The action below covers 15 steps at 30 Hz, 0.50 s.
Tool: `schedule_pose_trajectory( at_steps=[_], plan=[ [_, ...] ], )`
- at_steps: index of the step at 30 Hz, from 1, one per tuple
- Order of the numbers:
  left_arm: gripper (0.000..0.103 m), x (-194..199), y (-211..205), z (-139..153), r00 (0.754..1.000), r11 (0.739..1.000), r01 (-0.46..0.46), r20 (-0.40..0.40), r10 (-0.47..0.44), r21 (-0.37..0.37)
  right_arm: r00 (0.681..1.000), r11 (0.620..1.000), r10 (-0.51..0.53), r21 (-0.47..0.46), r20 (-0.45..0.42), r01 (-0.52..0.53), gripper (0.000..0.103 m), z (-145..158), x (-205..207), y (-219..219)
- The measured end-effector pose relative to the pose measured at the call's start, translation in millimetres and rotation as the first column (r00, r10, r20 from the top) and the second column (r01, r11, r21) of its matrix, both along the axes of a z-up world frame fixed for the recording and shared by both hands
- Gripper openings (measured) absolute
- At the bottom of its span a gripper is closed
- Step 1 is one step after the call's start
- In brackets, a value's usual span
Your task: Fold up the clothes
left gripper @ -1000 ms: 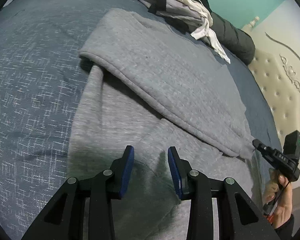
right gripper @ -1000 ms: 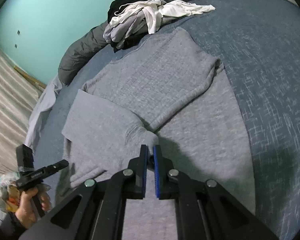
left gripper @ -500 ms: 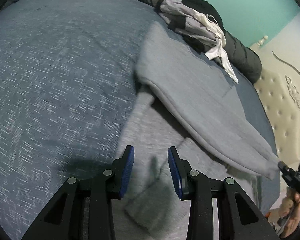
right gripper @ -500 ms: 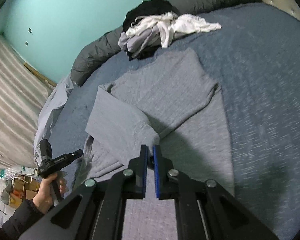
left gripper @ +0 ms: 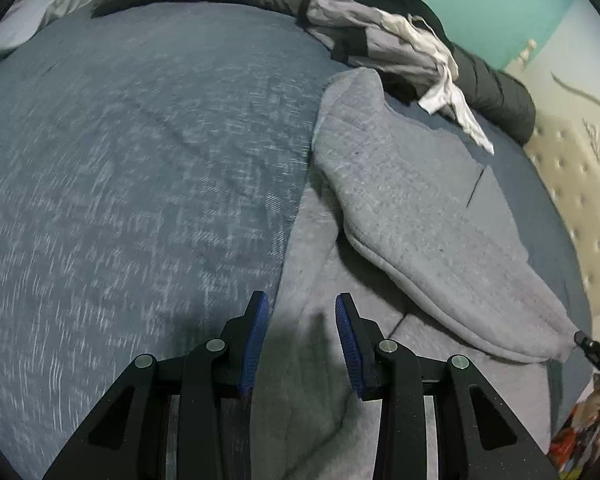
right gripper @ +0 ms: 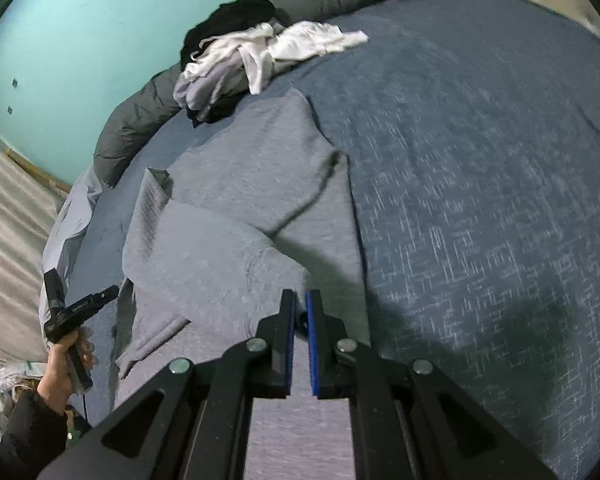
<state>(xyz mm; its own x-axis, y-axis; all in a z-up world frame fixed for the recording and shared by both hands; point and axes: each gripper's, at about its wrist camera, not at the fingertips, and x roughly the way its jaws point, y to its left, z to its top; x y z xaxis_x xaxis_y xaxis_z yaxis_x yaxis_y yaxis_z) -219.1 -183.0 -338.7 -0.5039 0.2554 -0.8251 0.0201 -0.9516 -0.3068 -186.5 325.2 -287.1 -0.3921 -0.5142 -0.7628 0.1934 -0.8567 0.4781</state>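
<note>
On the blue bedspread (right gripper: 480, 184), lying half folded: a grey sweatshirt (left gripper: 412, 208), now with one side lifted and drawn across the body. Gripping a fold of that grey cloth tight between nearly closed pads, the right gripper (right gripper: 300, 320), carrying it sideways and slightly upward compared with a second ago, so the raised flap is stretching longer and peeling further off the layer beneath. Standing partly open and empty, the left gripper (left gripper: 300, 344), having swung away from mid-garment to its near edge beside bare bedspread, touching nothing. Probably meaning a lengthwise fold under way, with the left side getting ready to pin or catch the edge. Waiting at the far end, an unfolded pile of clothes (right gripper: 256, 64). No readable writing or brand anywhere; small lettering on the gripper body too blurred.
</note>
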Motion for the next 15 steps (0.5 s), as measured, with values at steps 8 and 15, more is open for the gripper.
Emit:
schedule_pose_trajectory(
  at_steps=[8, 15],
  plan=[
    [0.038, -35, 24, -10, 0.998, 0.994, 0.059, 0.001, -0.059, -0.092, 0.999, 0.999, -0.032, 0.011, 0.021, 0.032, 0.005, -11, -2, 17],
    [0.038, -57, 46, -17, 0.989, 0.959, 0.145, -0.003, -0.150, -0.244, 0.999, 1.000, -0.010, 0.007, 0.030, 0.010, 0.005, -14, -6, 13]
  ],
)
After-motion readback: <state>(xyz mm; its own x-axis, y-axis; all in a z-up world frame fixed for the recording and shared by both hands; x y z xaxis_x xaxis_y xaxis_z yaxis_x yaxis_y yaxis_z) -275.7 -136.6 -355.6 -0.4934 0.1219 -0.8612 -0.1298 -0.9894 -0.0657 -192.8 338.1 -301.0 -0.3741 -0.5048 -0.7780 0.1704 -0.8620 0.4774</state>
